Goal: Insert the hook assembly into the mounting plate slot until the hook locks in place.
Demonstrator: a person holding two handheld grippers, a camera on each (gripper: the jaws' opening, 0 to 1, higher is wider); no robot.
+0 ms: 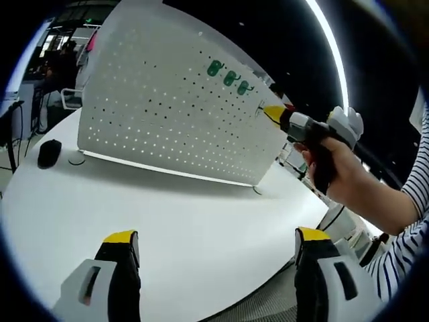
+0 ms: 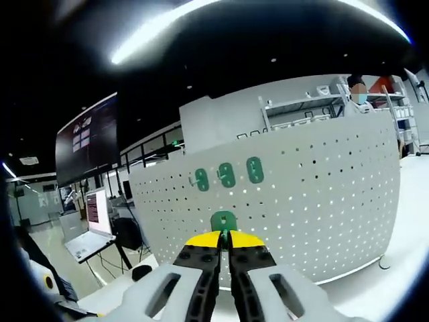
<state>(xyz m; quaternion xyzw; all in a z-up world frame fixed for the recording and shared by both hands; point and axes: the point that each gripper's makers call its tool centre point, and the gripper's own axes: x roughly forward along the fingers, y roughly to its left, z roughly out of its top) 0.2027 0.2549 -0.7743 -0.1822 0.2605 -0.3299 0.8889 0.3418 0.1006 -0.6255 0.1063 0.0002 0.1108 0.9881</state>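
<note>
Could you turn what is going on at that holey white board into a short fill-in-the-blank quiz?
1. The green hooks already hanging on the white pegboard number ____.
2. The right tool is shut on a hook coloured ____.
3. The left tool has its jaws ____ over the white table.
4. Left of the board lies a ____ computer mouse.

Missing words: three; green; open; black

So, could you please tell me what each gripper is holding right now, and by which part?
The right gripper pinches a green plastic hook by its lower end, against the white perforated metal board. The left gripper is open and empty.
</note>
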